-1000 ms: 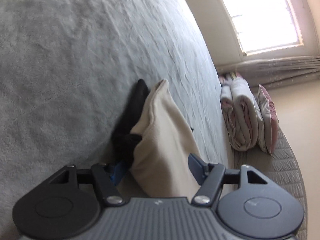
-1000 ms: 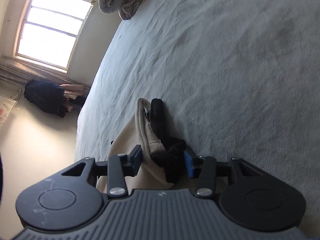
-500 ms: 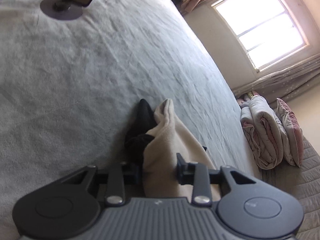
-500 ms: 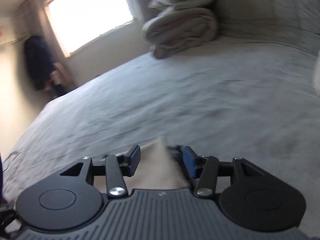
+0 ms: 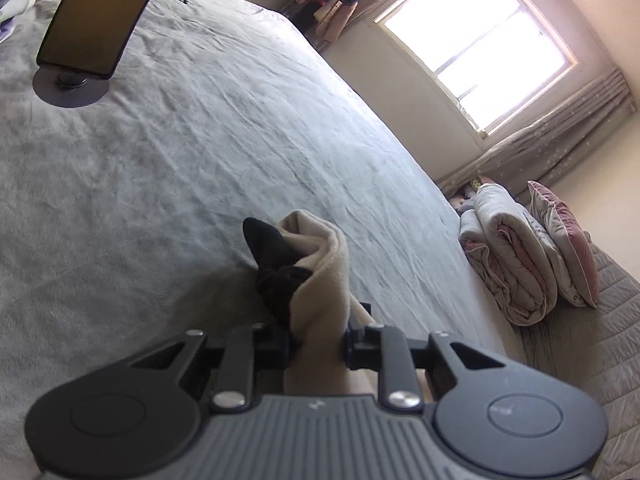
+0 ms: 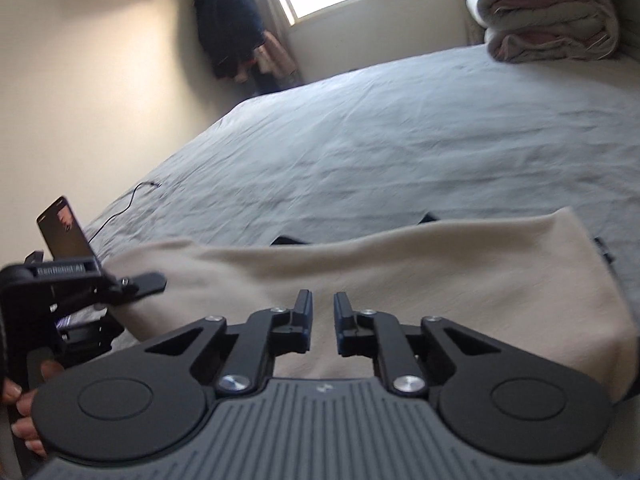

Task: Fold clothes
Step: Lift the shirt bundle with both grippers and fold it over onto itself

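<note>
Grey, lightly wrinkled bedding covers the bed (image 5: 224, 128), and a rolled quilt (image 5: 508, 264) with a pink pillow (image 5: 568, 240) sits at its far end under a bright window (image 5: 480, 52). On the bed lies a soft beige garment (image 6: 400, 276) with a black lining (image 5: 276, 268). The left gripper (image 5: 316, 344) pinches a bunched fold of this cloth between its fingers. The right gripper (image 6: 323, 322) hovers low over the flat beige part, its fingers slightly apart and holding nothing. A phone on a round stand (image 5: 92, 20) stands farther away.
</note>
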{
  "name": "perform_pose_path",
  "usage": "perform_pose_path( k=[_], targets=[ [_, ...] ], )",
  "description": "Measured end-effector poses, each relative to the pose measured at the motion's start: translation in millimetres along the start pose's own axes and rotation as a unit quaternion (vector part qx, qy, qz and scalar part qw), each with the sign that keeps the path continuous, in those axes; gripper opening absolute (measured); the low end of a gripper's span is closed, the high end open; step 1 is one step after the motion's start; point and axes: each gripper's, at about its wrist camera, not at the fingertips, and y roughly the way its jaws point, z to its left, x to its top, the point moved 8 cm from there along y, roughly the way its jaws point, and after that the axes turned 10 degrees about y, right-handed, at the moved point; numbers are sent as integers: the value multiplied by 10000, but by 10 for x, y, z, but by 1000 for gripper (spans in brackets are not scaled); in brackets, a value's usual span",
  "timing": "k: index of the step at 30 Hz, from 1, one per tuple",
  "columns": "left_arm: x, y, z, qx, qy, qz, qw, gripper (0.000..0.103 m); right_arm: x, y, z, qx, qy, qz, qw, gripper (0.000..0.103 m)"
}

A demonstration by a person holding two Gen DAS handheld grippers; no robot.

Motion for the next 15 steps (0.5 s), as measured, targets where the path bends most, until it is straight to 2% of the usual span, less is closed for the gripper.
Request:
perform_pose_path(
  k=[4, 5, 9, 12, 13, 14, 15],
  targets=[
    [14, -71, -137, -207, 125, -108, 9996, 21, -236, 207, 37, 46, -84, 593, 9982, 8],
    [13, -83, -189, -266, 196, -143, 9994, 20, -299, 287, 25, 2, -145, 765, 9970, 3],
    [6, -133, -400, -500, 480, -282, 9972, 20, -257, 259, 15, -4, 35, 791, 9969, 5],
    [0, -171, -559, -675, 693, -387, 9946, 20, -162, 157, -81, 260, 644, 851, 9939, 19],
    [-6, -183, -627, -757, 799, -423, 9930, 20, -129, 122, -113, 348, 847, 870, 9920, 26],
    [-15, -191, -696, -844, 913, -447, 9912, 20, -92, 85, -147, 430, 1046, 877, 9897, 39],
    [-26, -195, -757, -919, 1015, -470, 9895, 20, -43, 34, -194, 483, 1221, 827, 9879, 45]
  ],
)
